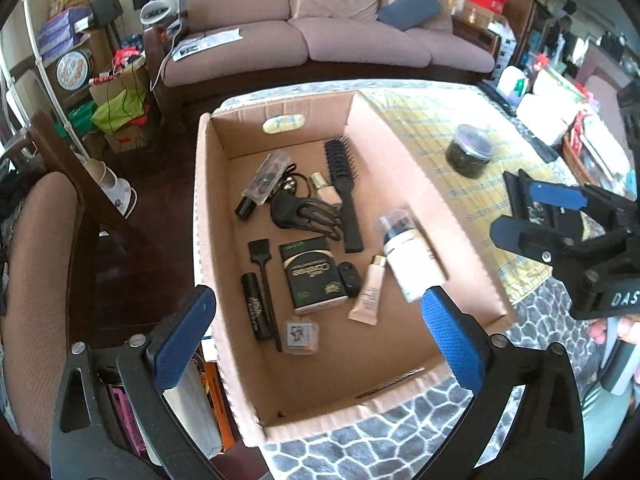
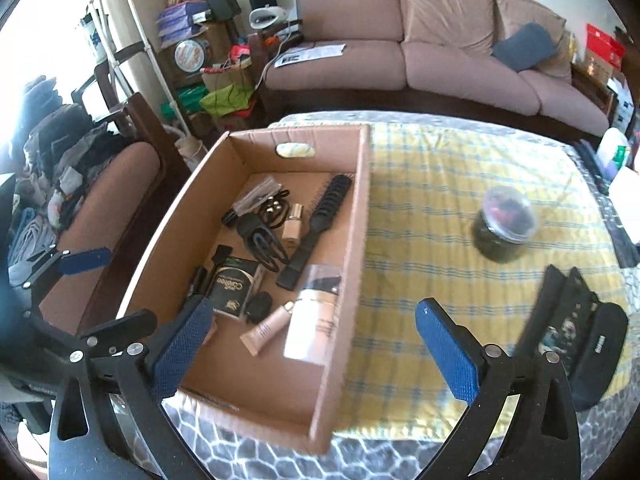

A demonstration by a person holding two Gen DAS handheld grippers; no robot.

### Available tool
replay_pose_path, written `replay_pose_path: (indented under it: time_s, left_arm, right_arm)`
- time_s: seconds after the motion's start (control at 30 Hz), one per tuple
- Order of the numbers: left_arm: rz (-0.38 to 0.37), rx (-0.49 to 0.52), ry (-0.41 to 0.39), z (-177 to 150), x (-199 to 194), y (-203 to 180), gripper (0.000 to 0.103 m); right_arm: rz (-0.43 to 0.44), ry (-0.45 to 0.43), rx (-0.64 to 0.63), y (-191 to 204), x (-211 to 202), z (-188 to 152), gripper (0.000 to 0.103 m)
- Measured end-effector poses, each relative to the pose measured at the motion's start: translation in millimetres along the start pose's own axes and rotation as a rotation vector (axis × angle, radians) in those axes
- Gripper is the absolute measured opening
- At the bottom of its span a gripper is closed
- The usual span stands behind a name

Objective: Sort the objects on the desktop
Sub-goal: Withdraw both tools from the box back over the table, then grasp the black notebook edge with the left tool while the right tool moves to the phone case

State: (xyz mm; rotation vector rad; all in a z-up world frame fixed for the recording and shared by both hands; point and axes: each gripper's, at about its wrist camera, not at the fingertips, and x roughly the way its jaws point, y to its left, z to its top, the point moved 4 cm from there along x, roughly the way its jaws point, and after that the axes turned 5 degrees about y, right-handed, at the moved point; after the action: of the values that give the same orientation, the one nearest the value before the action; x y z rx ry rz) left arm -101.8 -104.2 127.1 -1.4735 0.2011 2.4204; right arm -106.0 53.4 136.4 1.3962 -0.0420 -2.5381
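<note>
An open cardboard box (image 1: 208, 216) stands on the table and holds several toiletries. Among them are a black hairbrush (image 1: 343, 192), a black-and-gold carton (image 1: 312, 272), a beige tube (image 1: 370, 294) and a white bottle (image 1: 408, 258), which is blurred against the box's right wall. My left gripper (image 1: 316, 312) is open above the box's near end with nothing between its pads. My right gripper (image 2: 316, 344) is also open and holds nothing, above the box's right wall (image 2: 352, 240). A lidded jar (image 2: 504, 228) and a blurred black pouch (image 2: 580, 332) are on the yellow checked cloth (image 2: 420, 200).
A sofa (image 2: 440, 56) runs behind the table. A padded chair (image 1: 36, 264) stands left of the box, with cluttered shelves (image 1: 76, 64) beyond it. Boxes and bottles (image 1: 552, 108) crowd the table's right edge. A hand (image 1: 608, 328) holds the right gripper (image 1: 532, 216).
</note>
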Motion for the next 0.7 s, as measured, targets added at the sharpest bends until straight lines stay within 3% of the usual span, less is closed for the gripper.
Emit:
replay_pose_path:
  time_s: [0.33, 0.5, 0.7]
  left_arm:
    - [-0.017, 0.071, -0.036, 15.2, -9.9, -68.1, 0.103]
    - [-0.057, 0.11, -0.049, 25.0, -2.6, -114.5, 0.103]
    - [-0.109, 0.163, -0.05, 32.3, 15.4, -172.4, 0.103]
  right_arm:
    - [-0.027, -0.027, 0.058, -50.1, -33.0, -27.6, 0.103]
    - [-0.053, -0.041, 0.135, -100.0, -47.1, -42.4, 0.103]
    - [-0.166, -0.06, 0.234, -181.0, -66.2, -71.1, 0.103]
